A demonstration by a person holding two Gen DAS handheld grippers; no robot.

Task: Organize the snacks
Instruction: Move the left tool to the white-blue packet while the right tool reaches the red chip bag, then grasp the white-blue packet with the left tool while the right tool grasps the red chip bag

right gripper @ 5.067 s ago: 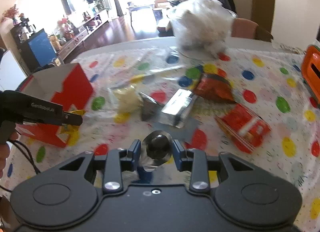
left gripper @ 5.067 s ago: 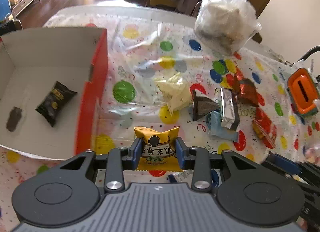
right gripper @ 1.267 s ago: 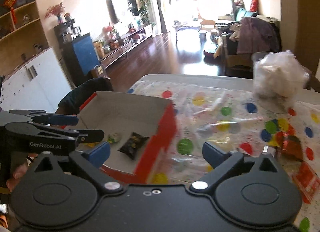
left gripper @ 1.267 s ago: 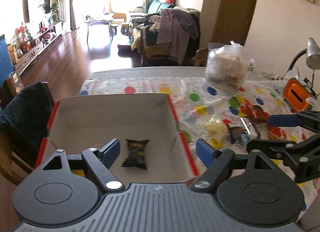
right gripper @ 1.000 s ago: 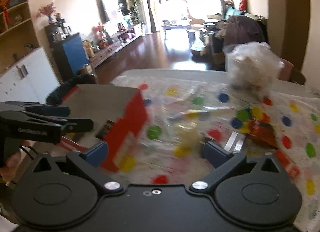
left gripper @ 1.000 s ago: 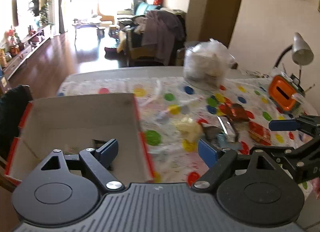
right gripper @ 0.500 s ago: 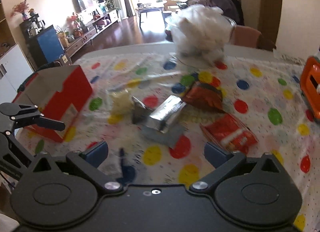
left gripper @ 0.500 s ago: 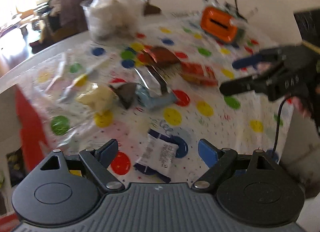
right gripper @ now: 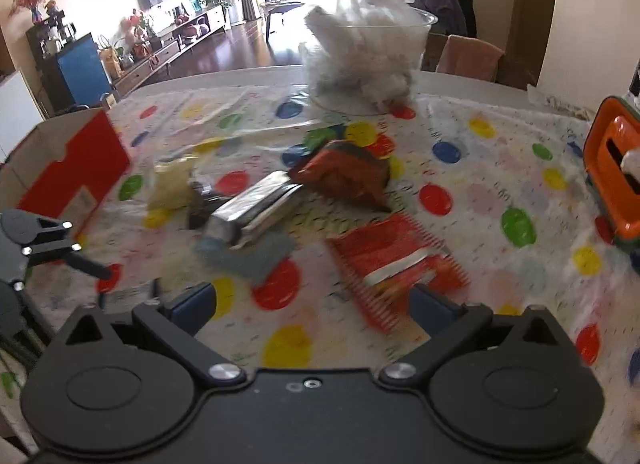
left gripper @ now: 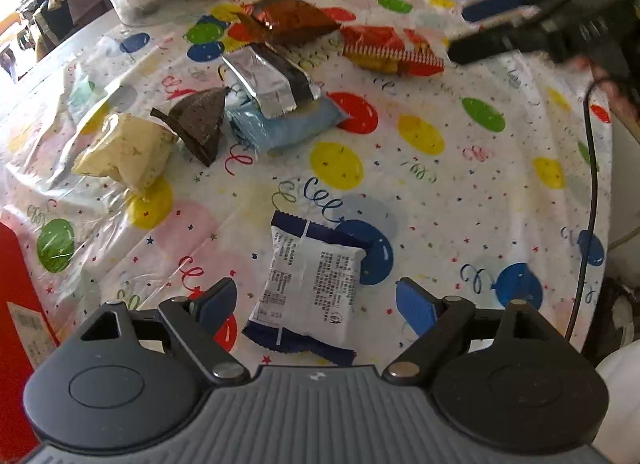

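The left hand-held gripper (left gripper: 316, 304) points steeply down at the table (left gripper: 460, 192), its blue pads spread wide and gripping nothing; a white snack packet with dark blue ends (left gripper: 310, 284) lies flat on the spotted cloth directly between the two pads, touching neither. Beyond it, toward the middle of the table, the other snacks lie in a loose cluster: a pale yellow pouch (left gripper: 124, 152), just beside it a dark brown triangular packet (left gripper: 200, 122), then a silver foil bar (left gripper: 268, 82) lying on top of a light blue packet (left gripper: 280, 126), and farther back a shiny brown-red bag (left gripper: 288, 18) and a red packet with serrated ends (left gripper: 390, 50). The red cardboard box (left gripper: 18, 304) stands at the table's left edge. The right hand-held gripper (right gripper: 314, 306) is likewise wide open and empty, and the red serrated packet lies just ahead of its right-hand pad, its near end reaching in between the pads. A clear tub of white stuff (right gripper: 360, 52) sits at the far edge, an orange object (right gripper: 612, 180) at the right edge.
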